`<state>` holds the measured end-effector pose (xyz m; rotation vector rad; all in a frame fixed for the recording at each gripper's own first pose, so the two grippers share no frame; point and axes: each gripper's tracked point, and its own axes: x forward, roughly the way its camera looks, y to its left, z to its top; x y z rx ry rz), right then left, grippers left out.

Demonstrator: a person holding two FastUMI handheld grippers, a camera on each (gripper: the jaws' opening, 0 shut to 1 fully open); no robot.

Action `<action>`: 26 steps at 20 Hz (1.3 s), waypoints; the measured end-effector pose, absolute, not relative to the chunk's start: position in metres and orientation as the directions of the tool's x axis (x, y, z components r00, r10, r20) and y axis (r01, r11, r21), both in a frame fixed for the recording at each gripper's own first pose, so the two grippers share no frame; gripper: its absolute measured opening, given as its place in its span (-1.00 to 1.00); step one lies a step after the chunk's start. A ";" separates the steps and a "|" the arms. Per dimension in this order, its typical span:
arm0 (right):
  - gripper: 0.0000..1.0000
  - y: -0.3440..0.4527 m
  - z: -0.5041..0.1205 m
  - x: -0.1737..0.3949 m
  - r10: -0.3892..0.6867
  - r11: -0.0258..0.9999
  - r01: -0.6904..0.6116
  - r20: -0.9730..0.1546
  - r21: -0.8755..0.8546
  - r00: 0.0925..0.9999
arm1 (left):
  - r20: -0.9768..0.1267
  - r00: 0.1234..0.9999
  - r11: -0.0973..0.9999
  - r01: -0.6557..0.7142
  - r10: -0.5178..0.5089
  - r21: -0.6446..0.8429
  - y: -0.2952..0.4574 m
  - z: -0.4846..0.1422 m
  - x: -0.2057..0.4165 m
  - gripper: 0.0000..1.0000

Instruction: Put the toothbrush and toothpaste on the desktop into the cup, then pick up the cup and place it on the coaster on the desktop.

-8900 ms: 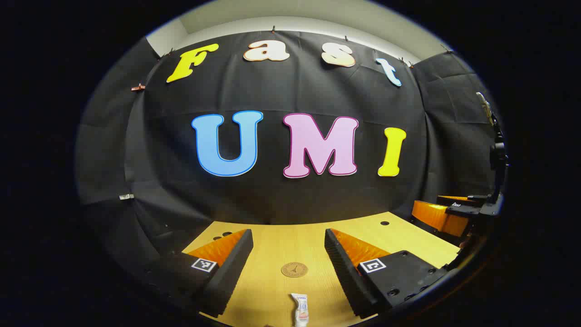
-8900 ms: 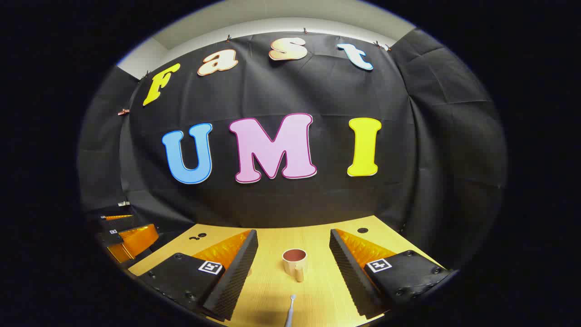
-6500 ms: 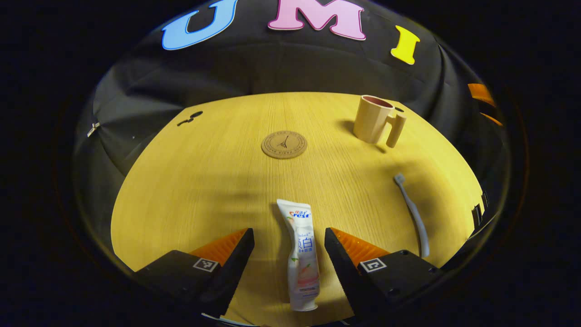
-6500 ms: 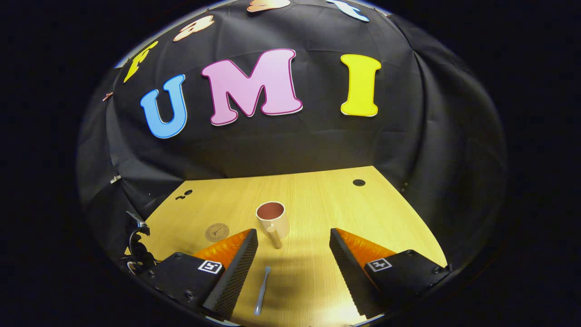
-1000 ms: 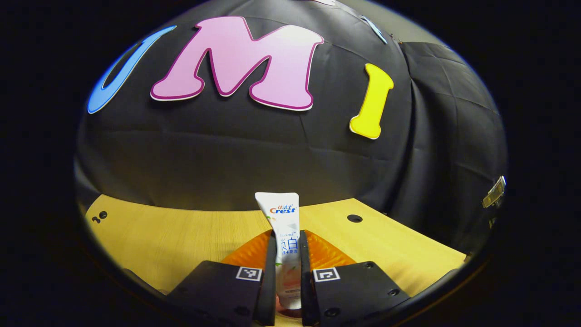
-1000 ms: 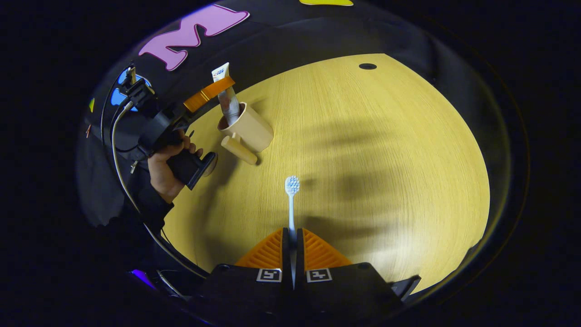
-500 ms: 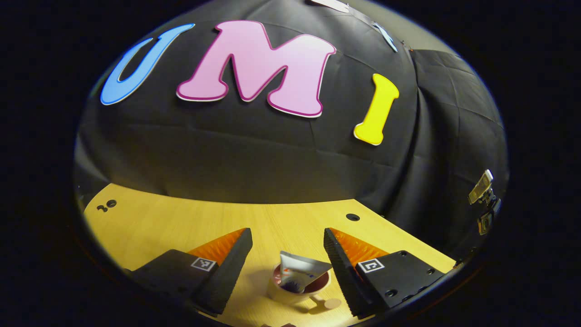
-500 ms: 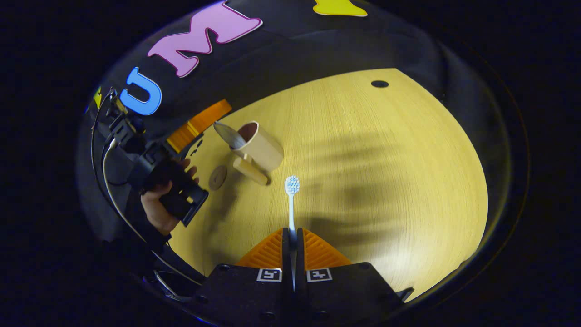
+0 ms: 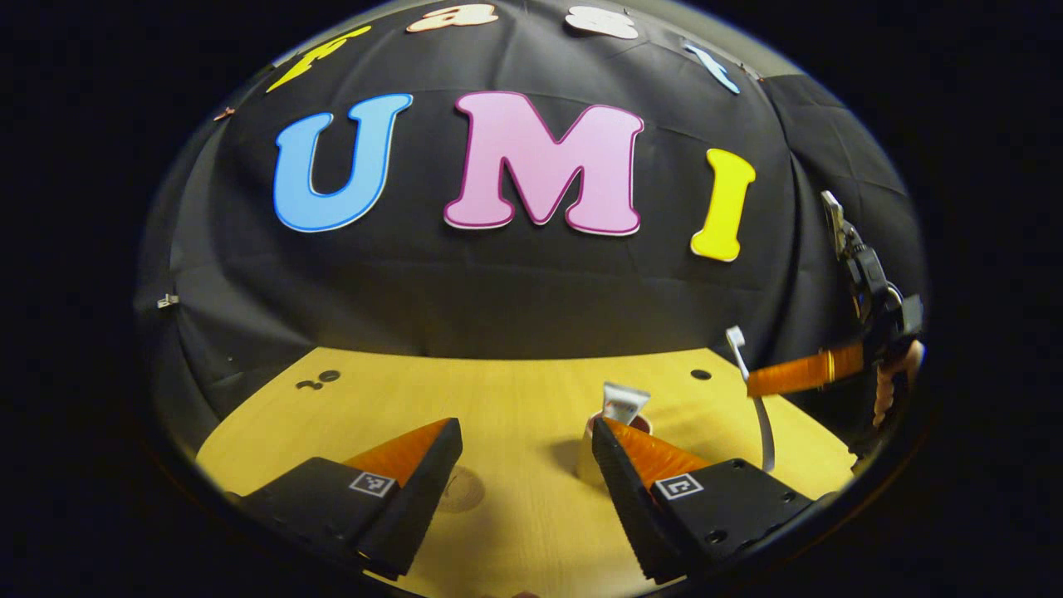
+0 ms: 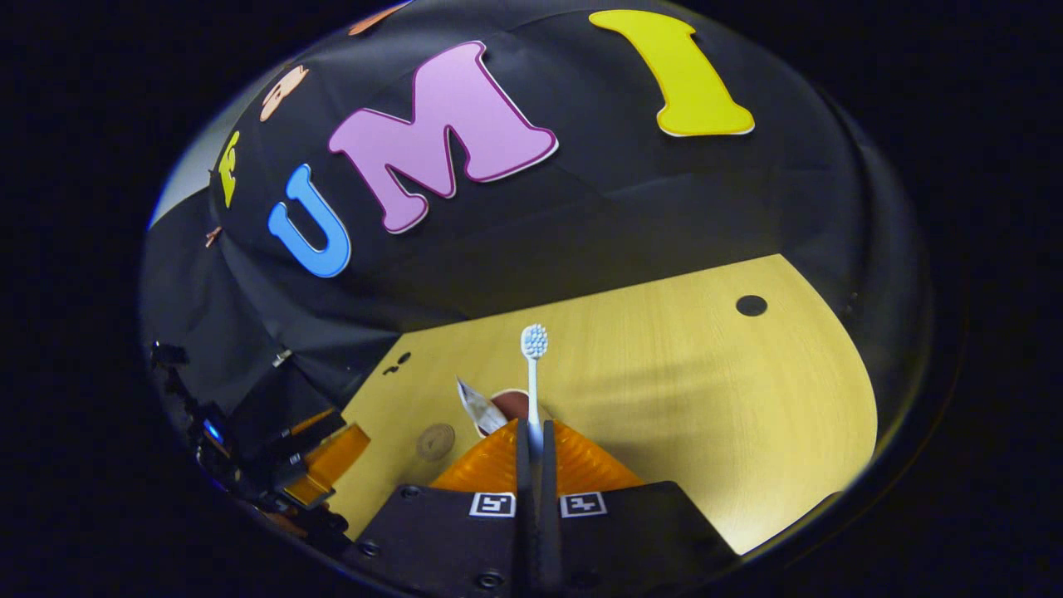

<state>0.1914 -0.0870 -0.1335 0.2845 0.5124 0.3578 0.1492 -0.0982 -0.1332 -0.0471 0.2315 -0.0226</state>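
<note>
Wood-grain desktop (image 10: pixel 664 365), slim toothbrush (image 10: pixel 532 378) pinched.

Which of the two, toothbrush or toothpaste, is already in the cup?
The toothpaste: its crimped end sticks up out of the cup. The toothbrush is clamped upright in the right gripper, bristles up, above the desktop.
</note>
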 end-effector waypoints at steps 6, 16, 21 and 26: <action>-0.91 -0.061 -0.115 0.231 0.442 0.862 -0.306 -0.303 0.405 0.844 | -0.309 0.944 0.991 -0.131 0.114 -0.037 -0.058 -0.150 0.116 0.95; -0.90 -0.027 -0.121 0.298 0.433 0.869 -0.384 -0.106 0.310 0.895 | -0.459 0.884 0.981 -0.161 0.092 -0.112 -0.074 -0.195 0.091 0.95; -0.91 -0.022 -0.147 0.302 0.414 0.892 -0.376 -0.116 0.252 0.903 | -0.479 0.874 0.984 -0.146 0.079 -0.104 -0.076 -0.201 0.089 0.95; -0.88 -0.018 -0.166 0.288 0.416 0.894 -0.379 -0.132 0.236 0.900 | -0.476 0.878 0.988 -0.118 0.058 -0.098 -0.075 -0.197 0.089 0.94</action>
